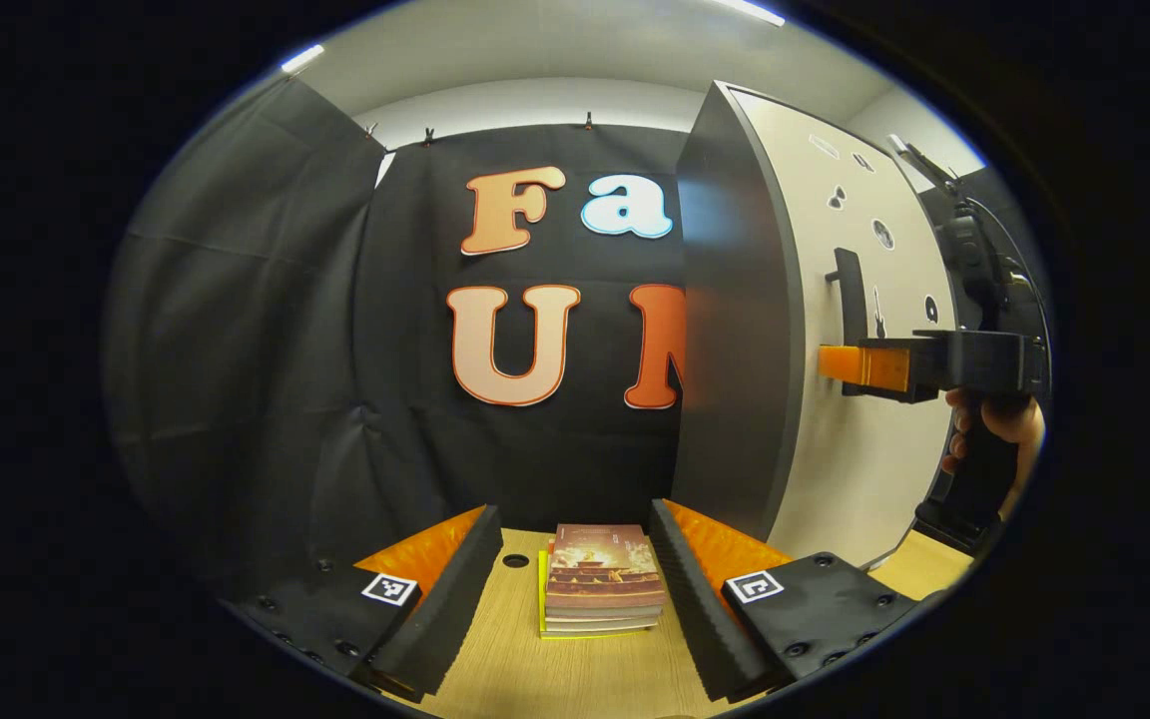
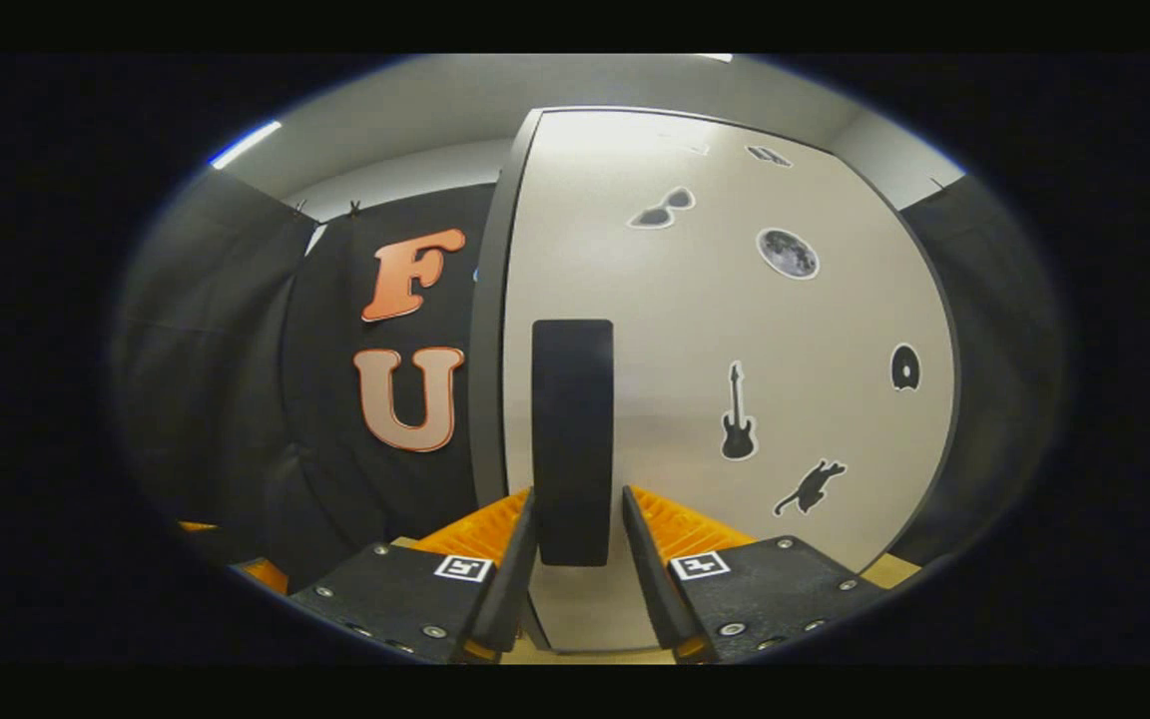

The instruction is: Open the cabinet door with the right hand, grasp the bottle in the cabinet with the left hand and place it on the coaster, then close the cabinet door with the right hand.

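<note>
The pale cabinet door point(image 2: 735, 330) carries small dark stickers and stands closed, flush with the dark cabinet side point(image 1: 730, 330). Its black vertical handle point(image 2: 572, 419) runs down between the fingers of my right gripper point(image 2: 578, 499). The jaws are narrowed around the handle's lower end, with a thin gap still showing on the right side. In the left gripper view a hand point(image 1: 994, 424) holds that gripper point(image 1: 850, 361) at the handle point(image 1: 850, 285). My left gripper point(image 1: 575, 524) is open and low over the wooden table point(image 1: 505, 649), holding nothing.
A stack of books point(image 1: 600, 579) lies on the table right ahead of my left gripper, between its fingers' lines. The cabinet rises to the right of it. Black cloth walls close off the back and left.
</note>
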{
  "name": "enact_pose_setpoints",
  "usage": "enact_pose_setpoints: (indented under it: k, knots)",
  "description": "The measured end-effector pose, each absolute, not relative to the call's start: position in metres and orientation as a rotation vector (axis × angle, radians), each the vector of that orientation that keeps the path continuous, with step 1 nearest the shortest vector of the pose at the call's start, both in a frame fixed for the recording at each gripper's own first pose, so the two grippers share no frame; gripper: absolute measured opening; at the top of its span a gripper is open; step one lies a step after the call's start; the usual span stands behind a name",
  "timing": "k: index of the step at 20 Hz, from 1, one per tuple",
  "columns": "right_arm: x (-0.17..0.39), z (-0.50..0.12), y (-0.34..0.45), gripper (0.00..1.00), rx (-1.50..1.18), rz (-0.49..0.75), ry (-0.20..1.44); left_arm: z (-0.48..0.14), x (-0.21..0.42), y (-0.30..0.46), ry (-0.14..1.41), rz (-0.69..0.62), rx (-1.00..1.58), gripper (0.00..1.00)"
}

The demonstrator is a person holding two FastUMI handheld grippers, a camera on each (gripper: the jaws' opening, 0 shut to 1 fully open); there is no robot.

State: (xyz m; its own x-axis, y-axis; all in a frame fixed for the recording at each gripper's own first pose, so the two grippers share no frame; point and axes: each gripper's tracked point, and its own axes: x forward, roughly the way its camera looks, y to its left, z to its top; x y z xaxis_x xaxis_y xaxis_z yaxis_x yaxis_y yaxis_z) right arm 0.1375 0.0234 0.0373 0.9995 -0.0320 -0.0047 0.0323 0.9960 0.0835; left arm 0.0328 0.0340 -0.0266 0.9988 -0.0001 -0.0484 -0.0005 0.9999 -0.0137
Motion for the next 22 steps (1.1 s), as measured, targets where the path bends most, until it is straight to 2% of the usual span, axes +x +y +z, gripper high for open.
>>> enact_pose_setpoints:
  k: [2, 6, 7, 9, 10, 13, 14, 15, 16, 17, 18, 19, 20, 21, 22]
  knots:
    - [0.138, 0.037, 0.024, 0.37, 0.092, -0.057, 0.002, -0.028, 0.037, 0.036, 0.050, -0.022, -0.018, 0.96]
    - [0.135, 0.037, 0.022, 0.23, 0.138, -0.092, -0.009, -0.031, 0.045, 0.034, 0.061, -0.084, -0.018, 0.97]
    - [0.132, 0.038, 0.021, 0.18, 0.137, -0.099, -0.013, -0.032, 0.048, 0.033, 0.062, -0.096, -0.019, 0.94]
    - [0.128, 0.038, 0.020, 0.18, 0.128, -0.108, -0.021, -0.034, 0.050, 0.034, 0.067, -0.101, -0.021, 0.97]
    - [0.125, 0.039, 0.019, 0.18, 0.126, -0.110, -0.025, -0.032, 0.048, 0.035, 0.064, -0.102, -0.026, 0.94]
    - [0.113, 0.040, 0.015, 0.19, 0.137, -0.102, -0.030, -0.030, 0.038, 0.026, 0.073, -0.113, -0.030, 0.97]
    - [0.110, 0.040, 0.015, 0.17, 0.136, -0.091, -0.028, -0.028, 0.033, 0.024, 0.072, -0.112, -0.028, 0.99]
    - [0.107, 0.041, 0.013, 0.17, 0.139, -0.078, -0.030, -0.025, 0.027, 0.022, 0.065, -0.106, -0.029, 0.99]
    - [0.104, 0.041, 0.013, 0.19, 0.147, -0.061, -0.031, -0.023, 0.018, 0.017, 0.055, -0.100, -0.030, 0.94]
    - [0.101, 0.041, 0.011, 0.17, 0.152, -0.042, -0.029, -0.020, 0.007, 0.011, 0.048, -0.091, -0.029, 0.99]
    - [0.098, 0.042, 0.010, 0.17, 0.155, -0.020, -0.027, -0.016, -0.006, 0.005, 0.040, -0.079, -0.025, 0.97]
    - [0.095, 0.042, 0.008, 0.17, 0.158, 0.005, -0.027, -0.013, -0.015, -0.001, 0.031, -0.066, -0.020, 0.99]
    - [0.093, 0.042, 0.006, 0.17, 0.161, 0.033, -0.023, -0.011, -0.024, -0.008, 0.022, -0.054, -0.018, 0.94]
    - [0.091, 0.042, 0.004, 0.19, 0.163, 0.061, -0.022, -0.008, -0.034, -0.015, 0.015, -0.044, -0.018, 0.94]
    - [0.087, 0.042, 0.003, 0.17, 0.167, 0.088, -0.020, -0.007, -0.043, -0.024, 0.014, -0.032, -0.019, 0.94]
